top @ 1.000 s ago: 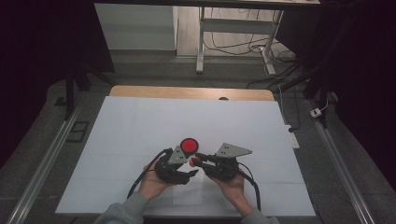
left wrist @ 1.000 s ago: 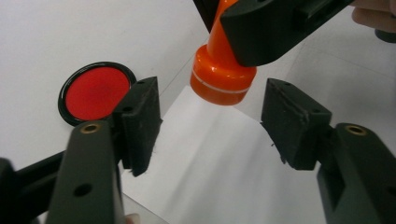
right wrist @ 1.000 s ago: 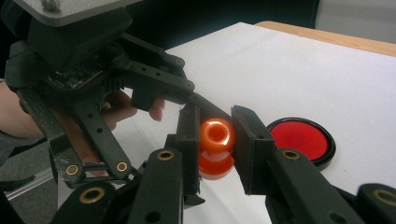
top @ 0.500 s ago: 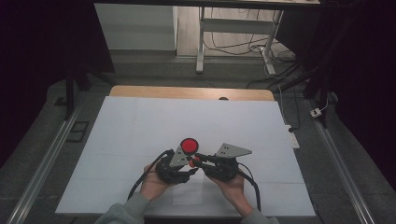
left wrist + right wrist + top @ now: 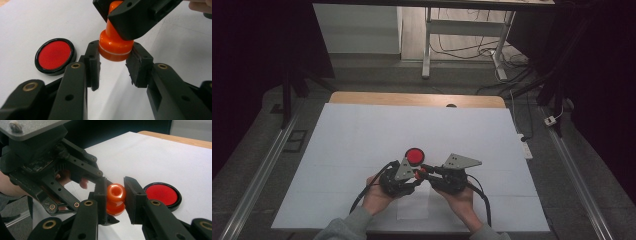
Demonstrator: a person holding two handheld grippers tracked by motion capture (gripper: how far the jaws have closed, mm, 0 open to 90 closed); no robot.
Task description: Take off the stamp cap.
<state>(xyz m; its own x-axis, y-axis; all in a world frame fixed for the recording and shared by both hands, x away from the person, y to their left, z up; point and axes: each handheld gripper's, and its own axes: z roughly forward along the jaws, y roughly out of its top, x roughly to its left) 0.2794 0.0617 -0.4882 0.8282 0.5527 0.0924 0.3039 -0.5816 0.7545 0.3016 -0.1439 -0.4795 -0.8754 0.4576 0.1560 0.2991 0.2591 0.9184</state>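
Gripping one orange stamp (image 5: 114,47) from two sides: item held above the white worktop (image 5: 362,135), near its front edge, between both hands.

Right hand-held gripper (image 5: 114,192): clamped on the stamp's knob end. Left hand-held gripper (image 5: 113,63): jaws have just been closing, and the pads now sit against the wide base with its pale ring.

Risks, as judged. (1) The body is smooth and rounded, so a pull or twist from either side could let the base slide out of the left pads. (2) If base and knob part suddenly, one piece may jump free and roll off the front edge, which lies close. (3) Any inked face, if one is bared (the underside is hidden), could mark the white sheet.

Surroundings. Round red ink pad (image 5: 414,156) in a black rim: flat on the worktop, just beyond the two hand-held grippers, apart from the stamp. Trailing black cables (image 5: 364,192) loop beside the person's wrists and could snag a quick pull. Nothing stands between stamp and pad.
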